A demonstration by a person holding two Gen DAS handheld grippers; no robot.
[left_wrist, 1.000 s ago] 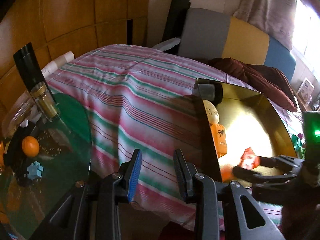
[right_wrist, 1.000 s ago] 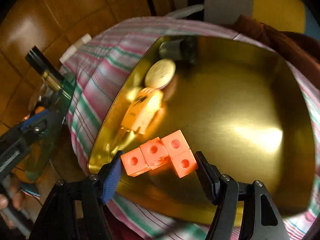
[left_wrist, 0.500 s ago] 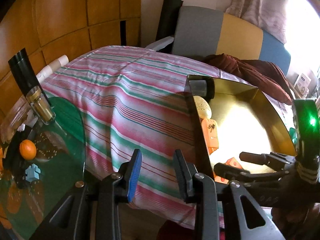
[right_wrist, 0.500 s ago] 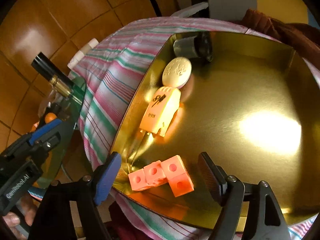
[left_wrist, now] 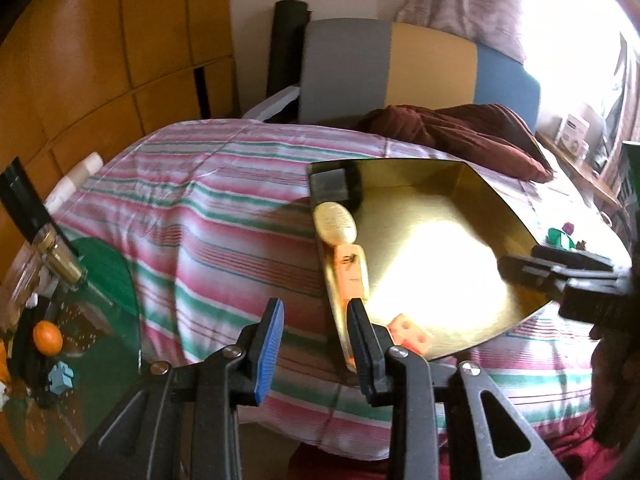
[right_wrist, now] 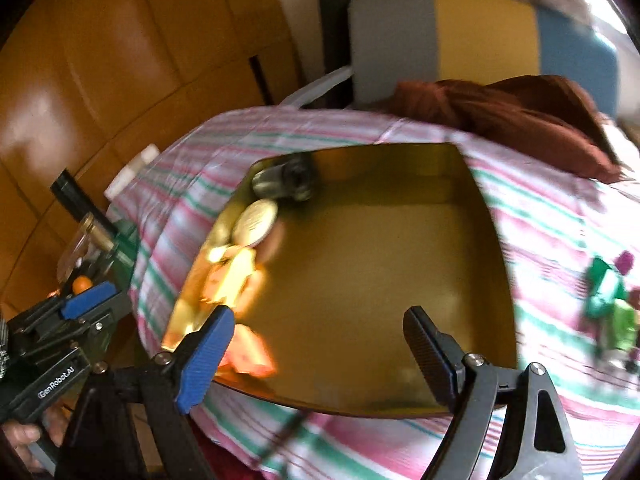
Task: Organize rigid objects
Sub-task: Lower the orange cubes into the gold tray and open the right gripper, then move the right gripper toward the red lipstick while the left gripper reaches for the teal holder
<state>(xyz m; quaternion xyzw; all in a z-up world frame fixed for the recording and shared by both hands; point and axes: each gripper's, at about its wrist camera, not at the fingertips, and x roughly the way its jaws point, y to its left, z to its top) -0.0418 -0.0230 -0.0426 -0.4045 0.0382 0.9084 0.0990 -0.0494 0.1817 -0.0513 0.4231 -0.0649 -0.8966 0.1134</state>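
Note:
A gold metal tray lies on the striped bed. Along its left wall lie a dark cylinder, a cream oval piece, an orange flat toy and, in the near left corner, joined orange cubes. My right gripper hangs above the tray's near edge, jaws opening wide with nothing between them. My left gripper hovers left of the tray with a narrow empty gap.
A green glass table at the left carries an orange ball, a light blue piece and a gold-capped bottle. Green and magenta pieces lie on the bed right of the tray. A brown cloth lies behind it.
My right gripper has lifted and drawn back from the orange cubes, and its jaws have spread wider; the cubes stay in the tray. My left gripper has shifted towards the tray, its gap unchanged.

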